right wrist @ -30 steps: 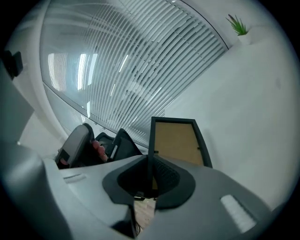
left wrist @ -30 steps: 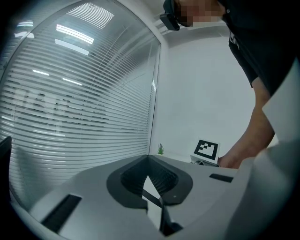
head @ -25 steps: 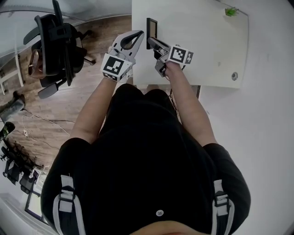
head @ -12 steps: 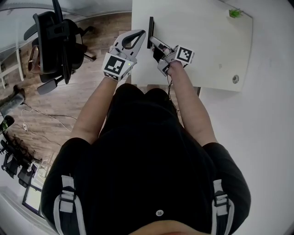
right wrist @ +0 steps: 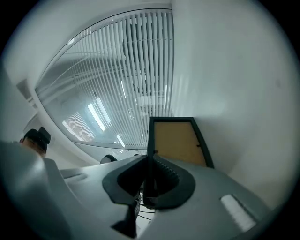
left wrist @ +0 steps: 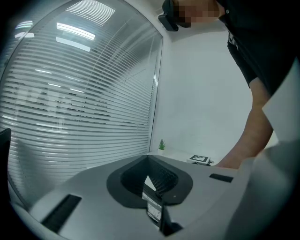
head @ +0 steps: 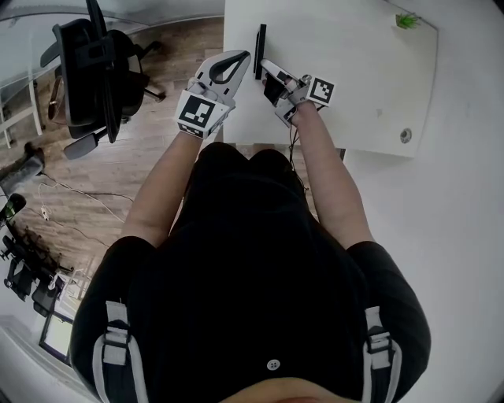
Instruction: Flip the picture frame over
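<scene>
Wood floor fills the left of the head view, with a black office chair on it, and the white tabletop lies beyond the person's arms.

The left gripper hovers at the tabletop's left edge, just beside the frame but apart from it. Its own view shows what the head view cannot: the jaws are drawn together with nothing between them, and past them are window blinds and a white wall.

From above, the frame is only a thin dark strip. It stands on edge over the near left part of the tabletop, and whether its lower edge touches the surface cannot be told.

The right gripper reaches in from the frame's right. Its own view shows the jaws closed narrowly on the near edge of the frame and, beyond them, the frame's brown backing inside a dark border, which the head view does not show.

A small green plant sits at the far right corner.
</scene>
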### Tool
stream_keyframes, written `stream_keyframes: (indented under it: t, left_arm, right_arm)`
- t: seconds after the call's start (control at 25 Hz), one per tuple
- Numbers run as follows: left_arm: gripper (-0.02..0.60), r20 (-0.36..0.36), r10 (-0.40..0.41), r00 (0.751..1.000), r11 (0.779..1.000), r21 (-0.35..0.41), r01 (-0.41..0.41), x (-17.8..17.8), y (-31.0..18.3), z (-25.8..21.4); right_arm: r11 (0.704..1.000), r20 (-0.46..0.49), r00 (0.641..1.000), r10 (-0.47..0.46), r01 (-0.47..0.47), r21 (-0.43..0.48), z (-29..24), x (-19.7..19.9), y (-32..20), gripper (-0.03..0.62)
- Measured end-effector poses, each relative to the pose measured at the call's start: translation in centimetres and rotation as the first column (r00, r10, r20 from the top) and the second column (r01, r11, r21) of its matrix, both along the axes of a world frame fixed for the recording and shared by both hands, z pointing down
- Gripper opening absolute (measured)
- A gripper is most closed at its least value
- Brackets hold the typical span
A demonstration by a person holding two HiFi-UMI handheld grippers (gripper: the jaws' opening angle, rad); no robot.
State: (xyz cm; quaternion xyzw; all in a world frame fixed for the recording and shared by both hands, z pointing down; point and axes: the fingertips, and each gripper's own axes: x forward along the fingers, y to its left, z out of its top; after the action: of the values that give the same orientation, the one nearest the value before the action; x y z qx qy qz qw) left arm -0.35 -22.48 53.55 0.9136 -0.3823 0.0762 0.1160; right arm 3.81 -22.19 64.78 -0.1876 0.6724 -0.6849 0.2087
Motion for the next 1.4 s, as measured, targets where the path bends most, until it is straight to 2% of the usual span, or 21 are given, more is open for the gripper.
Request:
stream_keyframes:
  t: [0.2, 0.44, 0.76, 0.88, 0.92, 0.96, 1.0, 1.12, 1.2, 1.28, 1.4]
  left_arm:
    - [0.008, 0.003, 0.011, 1.000, 1.000, -0.003, -0.011, 0.7, 0.2, 0.2]
    - [0.008, 0.005, 0.023, 1.000, 1.000, 0.000, -0.023, 1.7, 0.3, -0.1]
    - [0.008, 0.010, 0.040, 0.999, 0.999, 0.000, -0.040, 2.9, 0.1, -0.5]
    - [0.008, 0.013, 0.046, 0.999, 0.999, 0.003, -0.046, 3.2, 0.2, -0.7]
    - [0.008, 0.015, 0.049, 0.999, 0.999, 0.004, -0.049, 3.3, 0.3, -0.8]
    - [0.008, 0.017, 0.051, 0.999, 0.999, 0.005, -0.051, 3.3, 0.3, -0.8]
    - [0.008, 0.017, 0.052, 0.999, 0.999, 0.005, -0.052, 3.3, 0.3, -0.8]
    - [0.008, 0.016, 0.050, 0.999, 0.999, 0.003, -0.050, 3.2, 0.2, -0.8]
    - [0.008, 0.015, 0.050, 0.999, 0.999, 0.003, -0.050, 3.1, 0.2, -0.9]
    - [0.008, 0.015, 0.048, 0.999, 0.999, 0.004, -0.048, 3.1, 0.2, -1.0]
    - [0.008, 0.016, 0.046, 0.999, 0.999, 0.006, -0.046, 3.0, 0.2, -1.2]
  right_arm:
    - [1.000, 0.014, 1.000, 0.014, -0.014, 0.000, 0.1, 1.0, 0.1, 0.052]
    - [0.998, -0.045, 0.997, 0.058, -0.057, 0.011, 0.3, 2.9, -0.3, 0.058]
    - [0.997, -0.228, 0.972, 0.060, -0.045, 0.070, 0.7, 4.8, -0.7, 0.073]
    - [0.996, -0.318, 0.945, 0.071, -0.050, 0.073, 1.2, 5.4, -0.8, 0.097]
    - [0.996, -0.373, 0.925, 0.073, -0.049, 0.072, 1.7, 5.7, -0.9, 0.148]
    - [0.996, -0.446, 0.892, 0.071, -0.042, 0.075, 2.2, 6.1, -1.0, 0.225]
    - [0.996, -0.530, 0.845, 0.066, -0.028, 0.080, 2.9, 6.5, -1.1, 0.270]
    - [0.994, -0.742, 0.667, 0.066, 0.021, 0.106, 4.4, 8.2, -1.1, 0.314]
    - [0.991, -0.810, 0.581, 0.080, 0.041, 0.127, 4.4, 9.0, -1.2, 0.331]
    - [0.986, -0.832, 0.545, 0.099, 0.061, 0.157, 3.7, 9.2, -1.5, 0.331]
    - [0.971, -0.825, 0.550, 0.128, 0.101, 0.218, 1.6, 8.5, -2.0, 0.331]
